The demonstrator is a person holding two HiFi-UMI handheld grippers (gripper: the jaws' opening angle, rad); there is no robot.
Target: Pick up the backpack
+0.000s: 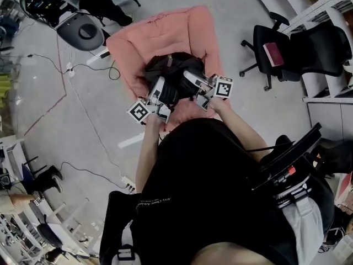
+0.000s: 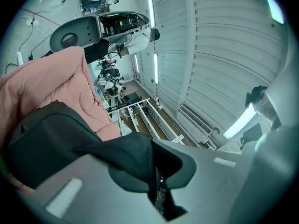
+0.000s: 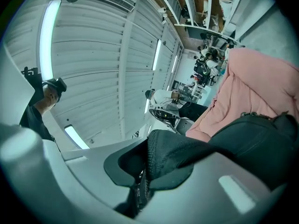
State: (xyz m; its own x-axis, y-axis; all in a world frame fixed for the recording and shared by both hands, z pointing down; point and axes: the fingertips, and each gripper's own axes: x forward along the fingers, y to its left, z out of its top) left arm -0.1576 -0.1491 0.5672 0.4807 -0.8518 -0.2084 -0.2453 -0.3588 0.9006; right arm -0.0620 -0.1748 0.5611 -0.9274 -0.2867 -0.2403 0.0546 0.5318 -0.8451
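Head view: backpack (image 1: 174, 66) in left gripper (image 1: 159, 88) and right gripper (image 1: 192, 77).

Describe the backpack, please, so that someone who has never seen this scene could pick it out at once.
Start at the big pink cushion spread on the grey floor. At the end nearer the person is the backpack, with the left gripper and right gripper shut on its fabric. It is the only black, crumpled thing against the pink.

Open floor (image 1: 55, 148) left; office chairs (image 1: 256, 40) block right side.
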